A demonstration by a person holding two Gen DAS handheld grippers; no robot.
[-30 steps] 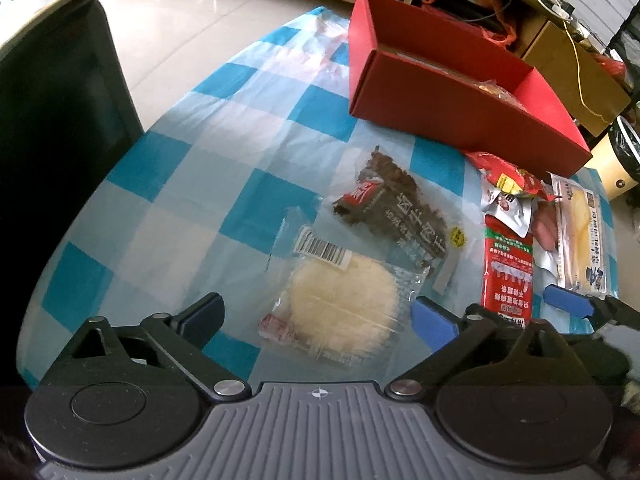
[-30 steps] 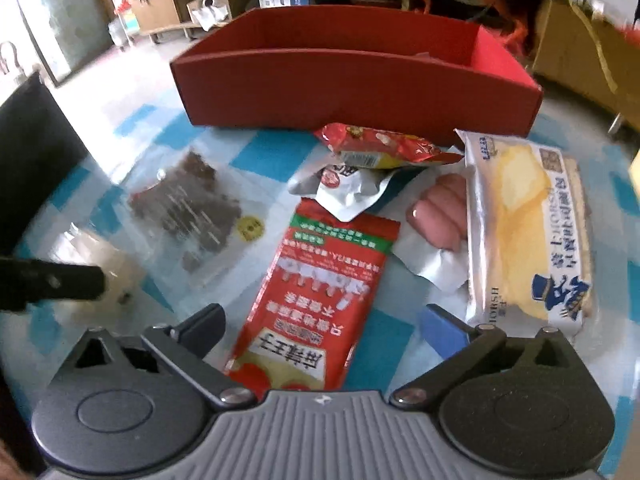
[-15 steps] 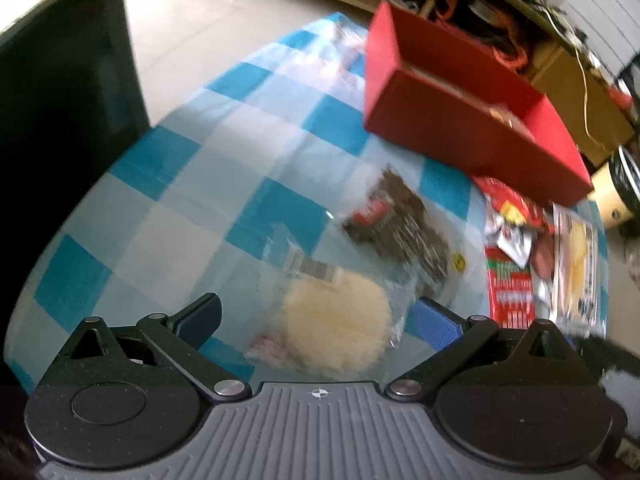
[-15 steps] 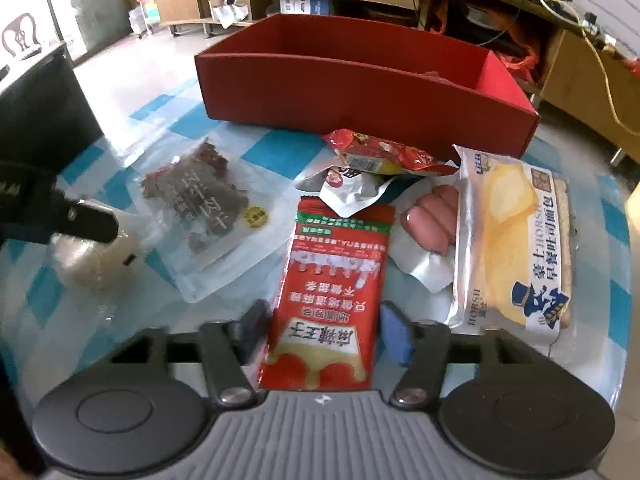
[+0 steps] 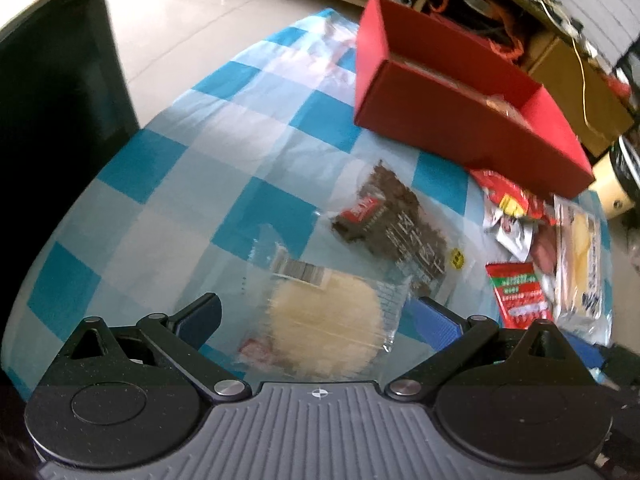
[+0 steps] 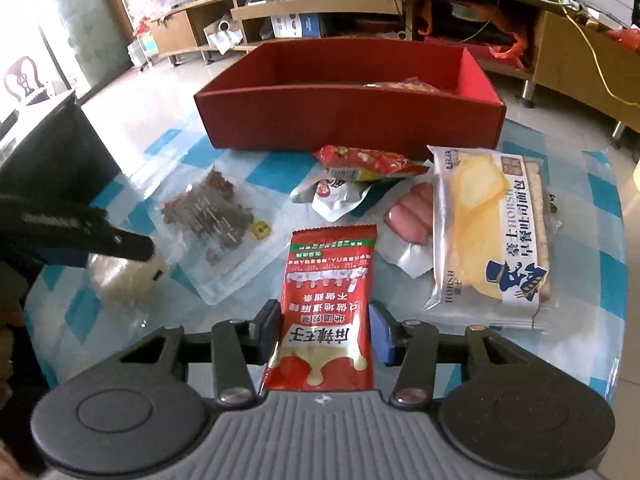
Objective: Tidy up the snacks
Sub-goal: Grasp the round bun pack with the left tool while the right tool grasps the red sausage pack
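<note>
Right hand-held gripper [image 6: 325, 332] angled steeply down, pinching red sachet [image 6: 328, 304], left hand-held gripper [image 5: 316, 320] spread above round rice cake [image 5: 320, 324], right view alone shows red box [image 6: 348, 120] interior, bread pack [image 6: 492, 232] at desk [image 6: 596, 280] right edge.

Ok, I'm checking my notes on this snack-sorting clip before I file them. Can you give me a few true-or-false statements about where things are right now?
1. The right gripper is shut on the red sachet. True.
2. The left gripper is clamped on the round rice cake. False: its jaws stand open around it.
3. The red box is completely empty. False: a packet lies inside at its far end.
4. The bread packet lies on the table, outside the box. True.
</note>
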